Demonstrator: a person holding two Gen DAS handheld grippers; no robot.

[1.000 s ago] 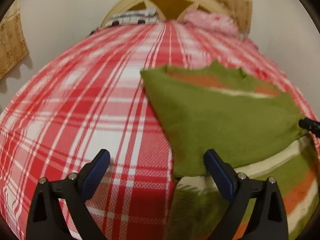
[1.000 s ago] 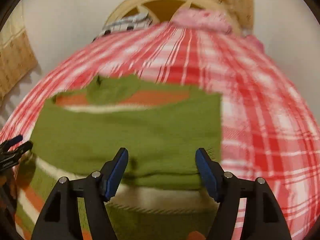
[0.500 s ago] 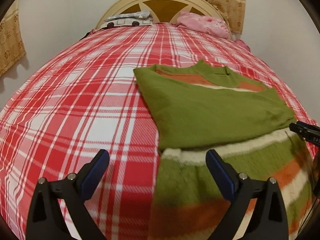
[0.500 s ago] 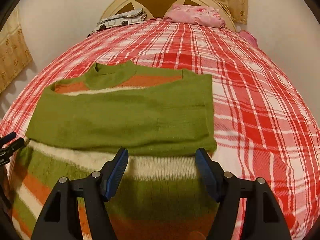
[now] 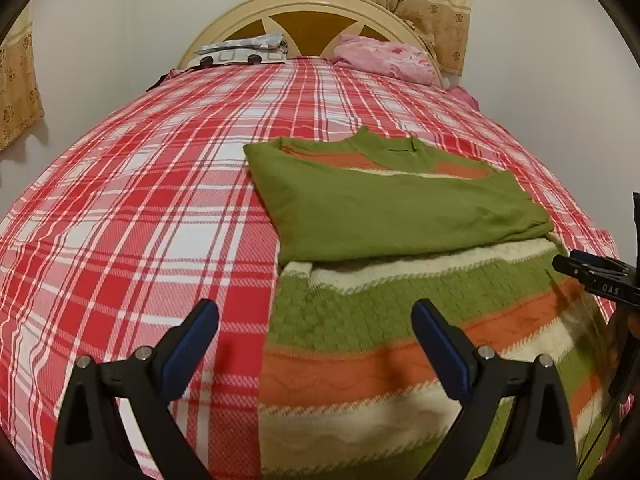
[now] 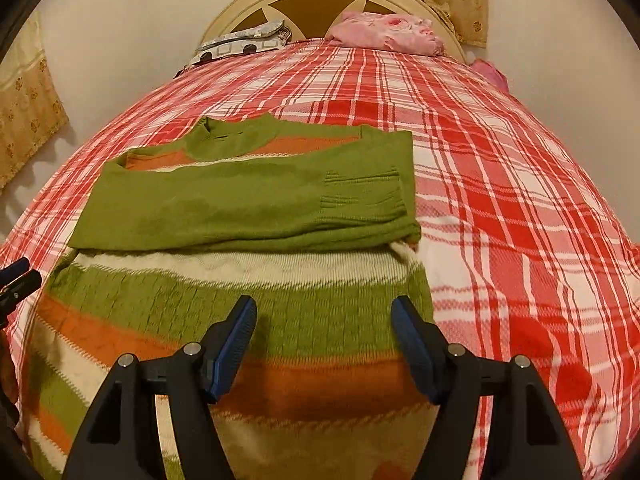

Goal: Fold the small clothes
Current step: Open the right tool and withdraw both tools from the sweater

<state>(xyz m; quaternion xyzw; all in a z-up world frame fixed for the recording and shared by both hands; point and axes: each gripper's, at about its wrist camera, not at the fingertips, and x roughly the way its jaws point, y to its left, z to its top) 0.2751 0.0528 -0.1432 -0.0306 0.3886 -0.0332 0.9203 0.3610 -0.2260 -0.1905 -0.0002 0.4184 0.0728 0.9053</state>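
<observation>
Sweater (image 6: 248,264) first: it is knitted, with green, orange and cream stripes, and it lies flat on the big bed (image 5: 132,208). The bed has a red and white checked cover and fills most of both views. At the far end stands a round cream headboard (image 5: 320,4), with a pink pillow (image 5: 384,58) and a grey and white one (image 5: 240,50) in front of it.

The sweater sits on the near part of the bed, toward its right side in the left camera's view. Both green sleeves (image 6: 256,200) are already folded in. They lie across the chest, just under the neck hole (image 6: 236,136), and make one neat green band. The striped bottom part is open and flat, close to the cameras. So I think the sleeve step is done. What seems left is to fold the bottom up over the sleeves, and maybe fold it once more to make it small.

The left gripper (image 5: 316,344) hangs over the left edge of the sweater. Its blue fingers (image 5: 192,344) are wide apart and hold nothing. The right gripper (image 6: 324,344) hangs over the striped lower part. Its fingers (image 6: 236,340) are apart too, with nothing between them. Neither one looks to be pressing on the cloth.
</observation>
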